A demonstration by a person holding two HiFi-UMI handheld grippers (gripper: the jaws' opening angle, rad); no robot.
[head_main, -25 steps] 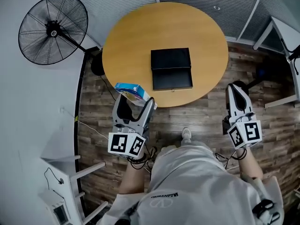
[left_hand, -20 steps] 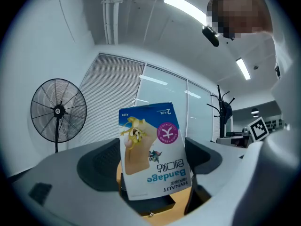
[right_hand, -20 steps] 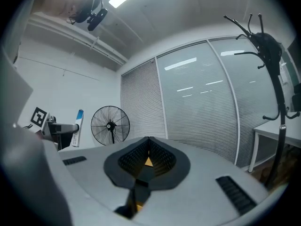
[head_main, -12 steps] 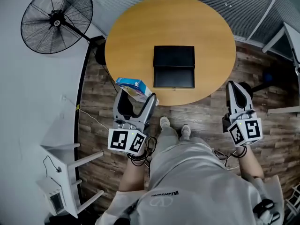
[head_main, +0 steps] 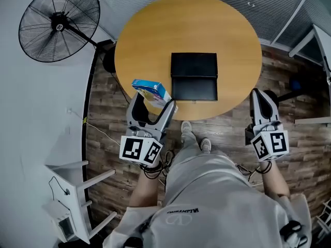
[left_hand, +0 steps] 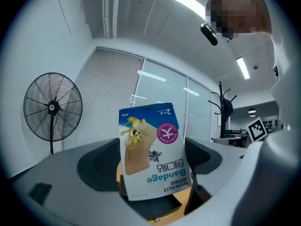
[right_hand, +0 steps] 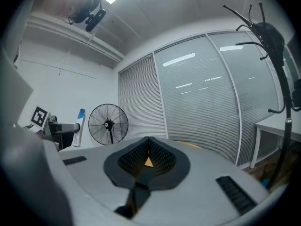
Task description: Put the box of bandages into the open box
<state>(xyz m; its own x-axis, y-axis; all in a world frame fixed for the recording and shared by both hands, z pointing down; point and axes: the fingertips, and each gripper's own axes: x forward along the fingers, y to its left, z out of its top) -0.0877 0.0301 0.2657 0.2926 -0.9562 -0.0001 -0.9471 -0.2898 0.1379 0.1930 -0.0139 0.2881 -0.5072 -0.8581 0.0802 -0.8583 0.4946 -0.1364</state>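
The blue and white box of bandages (head_main: 151,91) is held in my left gripper (head_main: 153,103), just off the near left edge of the round wooden table (head_main: 150,40). In the left gripper view the box of bandages (left_hand: 153,149) stands upside down between the two jaws, which are shut on it. The black open box (head_main: 194,76) lies on the table to the right of the bandage box, its lid folded back. My right gripper (head_main: 260,102) hangs over the floor off the table's near right edge, its jaws shut together with nothing in them (right_hand: 148,155).
A black pedestal fan (head_main: 58,22) stands at the left by the white wall. A white shelf unit (head_main: 72,190) is at the lower left, a white desk (head_main: 318,40) at the right. The person's feet (head_main: 195,138) stand on the wood floor below the table edge.
My left gripper with the bandage box has moved up and a little right, towards the table and the open box. The right gripper has stayed where it was.
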